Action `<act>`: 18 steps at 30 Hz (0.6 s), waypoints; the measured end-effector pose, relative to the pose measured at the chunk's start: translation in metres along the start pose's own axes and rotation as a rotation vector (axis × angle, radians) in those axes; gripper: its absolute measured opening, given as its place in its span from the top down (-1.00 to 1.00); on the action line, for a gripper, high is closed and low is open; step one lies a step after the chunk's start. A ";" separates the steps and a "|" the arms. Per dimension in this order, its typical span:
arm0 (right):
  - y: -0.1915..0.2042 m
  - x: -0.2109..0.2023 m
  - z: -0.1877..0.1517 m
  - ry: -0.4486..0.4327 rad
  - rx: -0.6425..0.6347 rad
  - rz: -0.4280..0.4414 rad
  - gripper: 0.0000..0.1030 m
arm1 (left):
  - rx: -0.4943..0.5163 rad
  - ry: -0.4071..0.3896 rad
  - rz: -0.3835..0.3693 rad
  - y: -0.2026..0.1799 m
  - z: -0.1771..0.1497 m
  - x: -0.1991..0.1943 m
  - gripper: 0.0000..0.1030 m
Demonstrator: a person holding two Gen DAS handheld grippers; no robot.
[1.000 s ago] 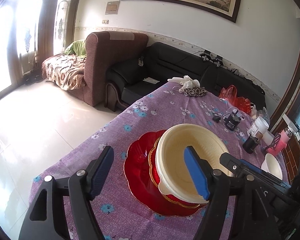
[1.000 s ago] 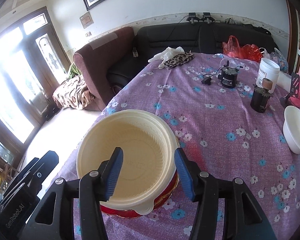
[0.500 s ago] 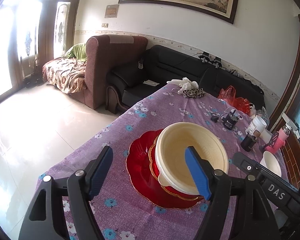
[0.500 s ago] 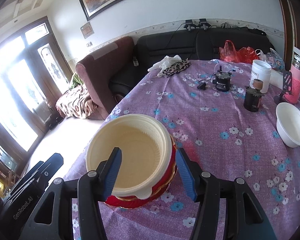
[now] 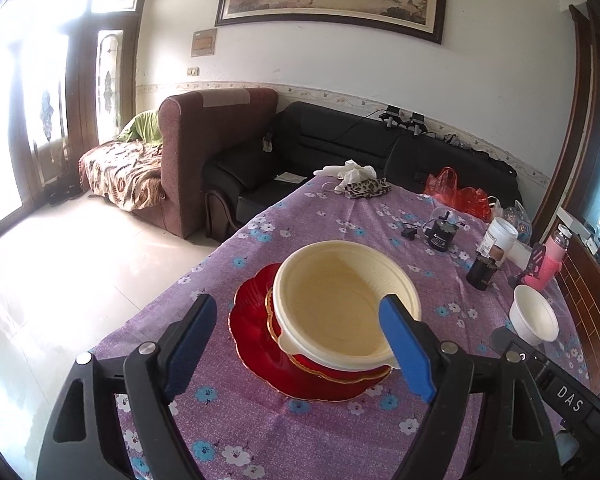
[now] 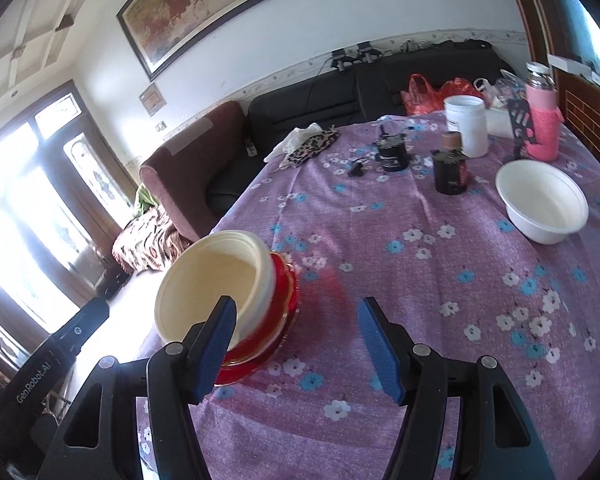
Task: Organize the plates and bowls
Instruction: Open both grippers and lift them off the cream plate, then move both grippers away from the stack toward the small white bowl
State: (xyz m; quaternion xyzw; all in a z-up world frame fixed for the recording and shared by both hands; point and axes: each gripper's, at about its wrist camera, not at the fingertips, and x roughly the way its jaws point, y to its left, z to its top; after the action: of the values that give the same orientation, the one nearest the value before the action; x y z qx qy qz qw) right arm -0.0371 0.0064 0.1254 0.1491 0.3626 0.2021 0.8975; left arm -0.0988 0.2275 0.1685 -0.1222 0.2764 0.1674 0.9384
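A cream bowl [image 5: 340, 300] sits stacked in a red bowl [image 5: 336, 372] on a red plate [image 5: 256, 340] on the purple flowered tablecloth [image 5: 340, 216]. The stack also shows in the right wrist view, the cream bowl [image 6: 216, 276] at left. A white bowl [image 6: 540, 204] stands alone at the right of the table; it also shows in the left wrist view [image 5: 534, 316]. My left gripper [image 5: 296, 352] is open and empty, just short of the stack. My right gripper [image 6: 296, 348] is open and empty, to the right of the stack and above bare cloth.
At the table's far side stand a white jar [image 6: 466, 124], a dark bottle [image 6: 450, 168], a small black device [image 6: 392, 154], a pink bottle [image 6: 542, 120], red bags [image 6: 428, 92] and a leopard-print cloth [image 6: 312, 146]. Sofas [image 5: 340, 152] lie beyond the table.
Both grippers have pulled back and up from the stack. My right gripper let go of the cream bowl, opened wider and swung right toward the white bowl.
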 end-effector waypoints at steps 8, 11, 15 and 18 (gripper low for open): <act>-0.048 -0.015 -0.007 -0.011 0.086 -0.023 -0.36 | 0.082 -0.012 -0.011 -0.034 -0.009 -0.009 -0.65; -0.066 -0.021 -0.008 -0.017 0.115 -0.031 -0.36 | 0.115 -0.007 -0.016 -0.048 -0.013 -0.009 -0.65; -0.091 -0.030 -0.006 -0.029 0.140 -0.050 -0.36 | 0.167 -0.001 -0.025 -0.070 -0.019 -0.009 -0.66; -0.110 -0.040 -0.005 -0.042 0.156 -0.071 -0.36 | 0.204 0.004 -0.038 -0.086 -0.024 -0.009 -0.66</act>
State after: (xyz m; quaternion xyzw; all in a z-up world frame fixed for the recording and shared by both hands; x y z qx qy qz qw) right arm -0.0384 -0.1084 0.1001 0.2098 0.3633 0.1384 0.8971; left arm -0.0850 0.1390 0.1657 -0.0313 0.2915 0.1204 0.9484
